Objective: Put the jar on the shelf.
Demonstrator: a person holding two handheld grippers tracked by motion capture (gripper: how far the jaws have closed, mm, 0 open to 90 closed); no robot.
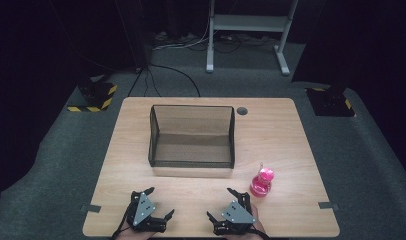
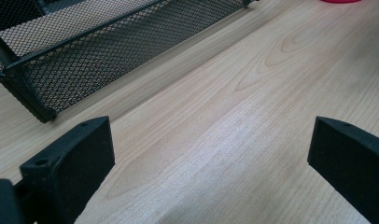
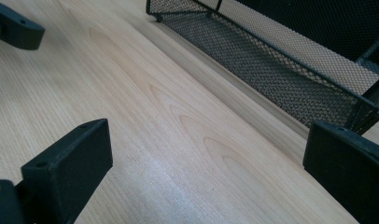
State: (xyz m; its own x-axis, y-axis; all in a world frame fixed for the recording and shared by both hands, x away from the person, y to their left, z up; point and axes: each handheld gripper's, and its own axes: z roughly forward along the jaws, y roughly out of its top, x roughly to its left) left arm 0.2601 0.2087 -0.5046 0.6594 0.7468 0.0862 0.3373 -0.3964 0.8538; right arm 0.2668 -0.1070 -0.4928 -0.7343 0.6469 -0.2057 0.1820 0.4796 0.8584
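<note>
Fingers wide on left gripper (image 1: 160, 202) and right gripper (image 1: 218, 203); wood table (image 1: 291, 150); grey carpet (image 1: 371, 165); dark room.

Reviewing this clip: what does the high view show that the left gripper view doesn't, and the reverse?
High view alone: the whole pink bottle standing right of the right gripper, both grippers from above, and the grey floor around the table. Left gripper view alone: a close look between the left gripper's open jaws at bare wood grain. Both: the mesh tray and the table.
</note>
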